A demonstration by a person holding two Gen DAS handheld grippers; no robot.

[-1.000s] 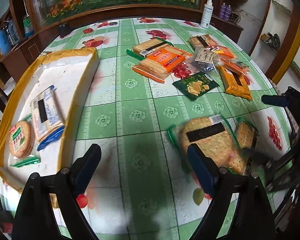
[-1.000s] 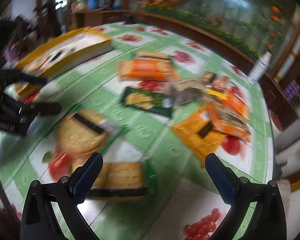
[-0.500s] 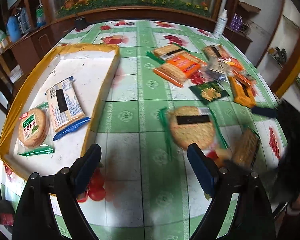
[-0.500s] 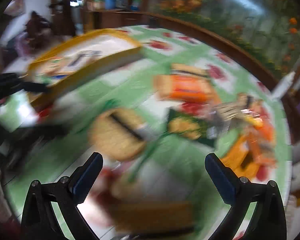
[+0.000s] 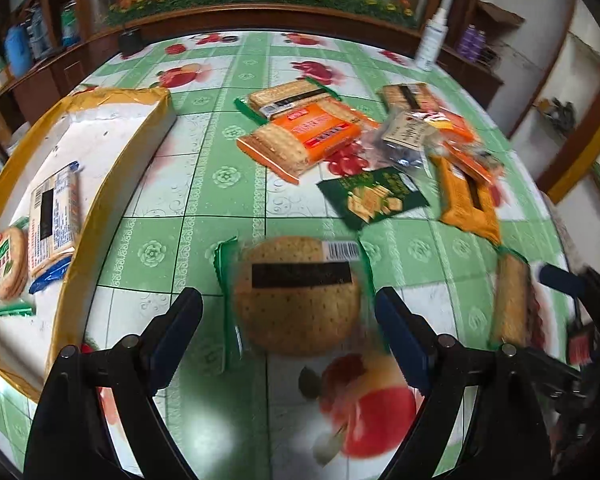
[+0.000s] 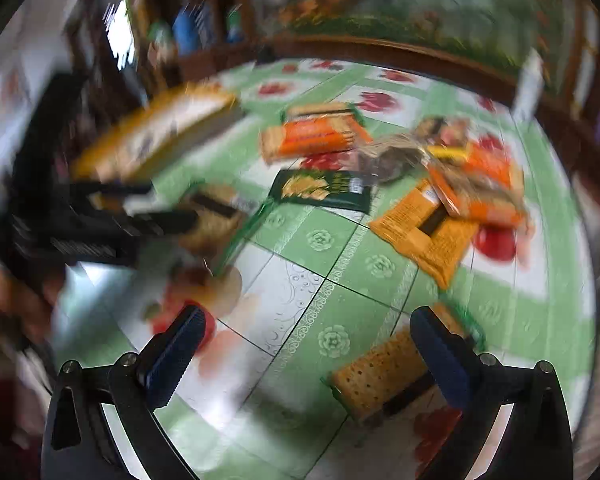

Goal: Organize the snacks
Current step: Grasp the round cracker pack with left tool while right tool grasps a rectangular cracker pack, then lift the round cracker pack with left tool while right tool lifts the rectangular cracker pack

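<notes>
In the left wrist view my left gripper (image 5: 290,318) stands open just above the table. A round cracker pack (image 5: 296,296) in a clear green-edged wrapper lies between its fingers, apart from the pads. A white tray with a yellow rim (image 5: 116,184) at the left holds a round cracker pack (image 5: 4,268) and a blue-edged pack (image 5: 52,220). My right gripper (image 6: 310,332) is open over bare tablecloth, and a square cracker pack (image 6: 380,376) lies by its right finger. That view is blurred. The left gripper (image 6: 156,208) shows there over the round pack (image 6: 216,220).
Several loose snacks lie at the back right: an orange cracker pack (image 5: 304,140), a dark green pack (image 5: 374,196), an orange-yellow pack (image 5: 468,200) and a clear bag (image 5: 404,136). A white bottle (image 5: 432,44) stands at the table's far edge by a wooden cabinet.
My left gripper has moved right, so the round pack now lies between its fingers. My right gripper has rolled and shifted; the square pack has gone from its left finger to its right.
</notes>
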